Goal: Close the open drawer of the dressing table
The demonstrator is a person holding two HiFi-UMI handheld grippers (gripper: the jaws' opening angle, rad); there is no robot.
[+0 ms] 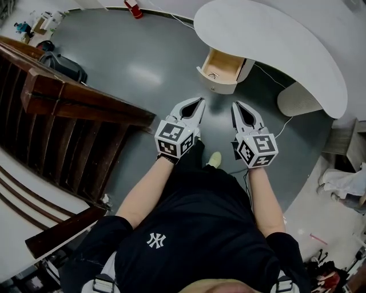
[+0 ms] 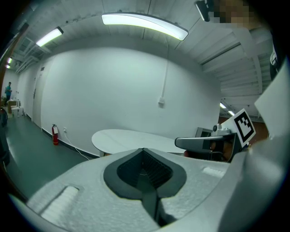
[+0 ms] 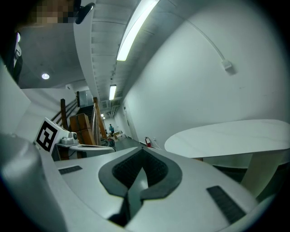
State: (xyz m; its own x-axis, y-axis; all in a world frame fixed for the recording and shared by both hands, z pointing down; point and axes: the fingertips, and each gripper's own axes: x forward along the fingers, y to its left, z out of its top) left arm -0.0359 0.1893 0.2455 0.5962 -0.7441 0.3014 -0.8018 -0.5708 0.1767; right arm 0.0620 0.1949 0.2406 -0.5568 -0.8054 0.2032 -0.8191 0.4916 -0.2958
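Note:
The white curved dressing table [image 1: 274, 40] stands ahead of me, at upper right in the head view. Its wooden drawer [image 1: 220, 70] is pulled out toward me, and its white front panel faces my grippers. My left gripper [image 1: 198, 104] is held above the floor just short of the drawer front, its jaws shut with nothing between them. Beside it my right gripper [image 1: 235, 109] is also shut and empty. The tabletop [image 2: 136, 138] shows beyond the left gripper [image 2: 144, 150], and the tabletop [image 3: 235, 133] also shows beyond the right gripper [image 3: 140, 153].
A dark wooden stair railing [image 1: 74, 109] runs along the left. A black bag [image 1: 63, 64] lies on the grey floor behind it. A red fire extinguisher [image 1: 133, 8] stands by the far wall. The table's white pedestal [image 1: 297, 100] and a cable are at right.

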